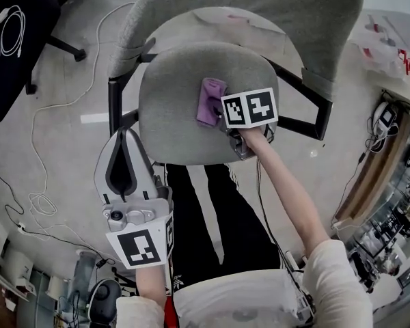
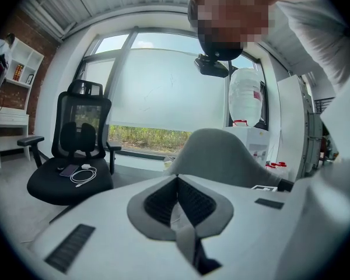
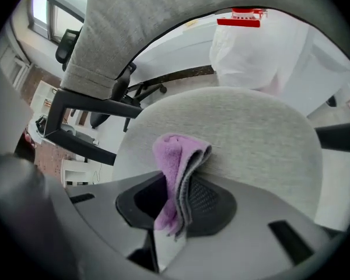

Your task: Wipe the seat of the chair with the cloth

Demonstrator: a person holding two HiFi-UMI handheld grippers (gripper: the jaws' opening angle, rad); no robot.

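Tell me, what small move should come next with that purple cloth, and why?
Probably sweep the right gripper sideways across the grey seat, keeping the cloth pressed down. That gripper is shut on the folded purple cloth near the seat's middle, with bare seat on every side. The left gripper is shut on nothing, away from the cloth.

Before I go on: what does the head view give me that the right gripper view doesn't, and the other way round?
Only the head view: the left gripper, jaws together, held beside the left edge of the grey seat, and a white cable on the floor. Only the right gripper view: the right gripper with its jaws clamped on the folded purple cloth, whose free end appears to rest on the seat. Both: the seat, the backrest and the cloth.
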